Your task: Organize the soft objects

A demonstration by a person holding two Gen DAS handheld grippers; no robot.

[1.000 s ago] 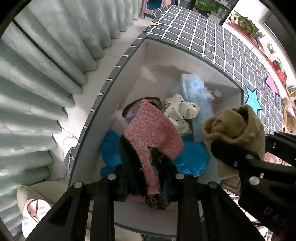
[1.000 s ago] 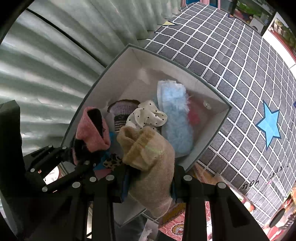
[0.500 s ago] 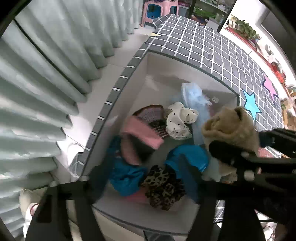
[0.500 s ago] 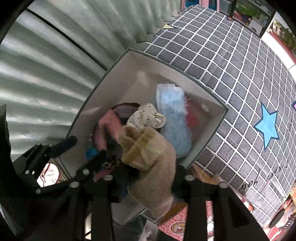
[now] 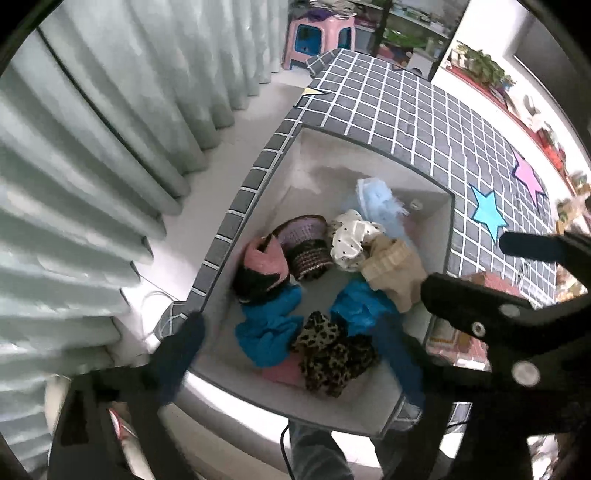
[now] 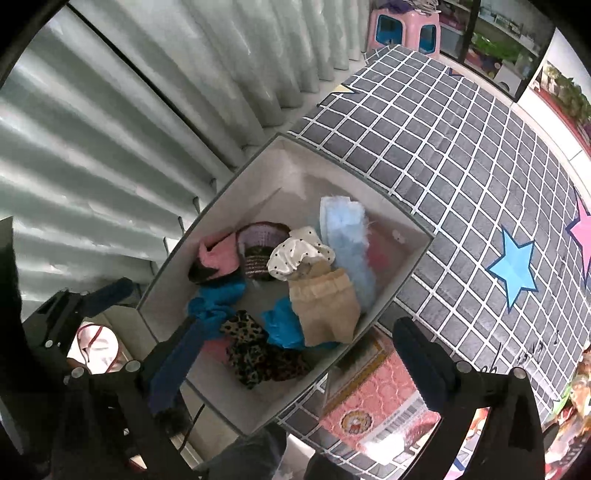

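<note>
A white box (image 5: 325, 155) (image 6: 291, 162) on the grid-patterned table holds several soft items. A pink and black sock (image 5: 264, 271) (image 6: 216, 260) lies at its left side. A beige sock (image 5: 393, 271) (image 6: 325, 308) lies at its right side, over a blue cloth (image 5: 360, 302) (image 6: 282, 325). A leopard-print piece (image 5: 332, 350) (image 6: 255, 350), a dotted white piece (image 5: 351, 240) (image 6: 297, 254) and a fluffy light blue piece (image 5: 380, 206) (image 6: 345, 240) also lie inside. My left gripper (image 5: 291, 350) is open and empty above the box. My right gripper (image 6: 295, 365) is open and empty above the box; its finger (image 5: 476, 314) shows in the left wrist view.
Grey-green curtains (image 5: 92, 147) (image 6: 129, 110) hang left of the table. The grid tablecloth (image 5: 424, 118) (image 6: 443, 155) has a blue star (image 5: 487, 212) (image 6: 515, 269) and a pink star (image 5: 528, 177). A pink stool (image 5: 319, 44) (image 6: 404, 29) stands beyond. A pink packet (image 6: 373, 398) lies near the box's front corner.
Both grippers have opened and pulled back. The pink and black sock and the beige sock have dropped into the box.
</note>
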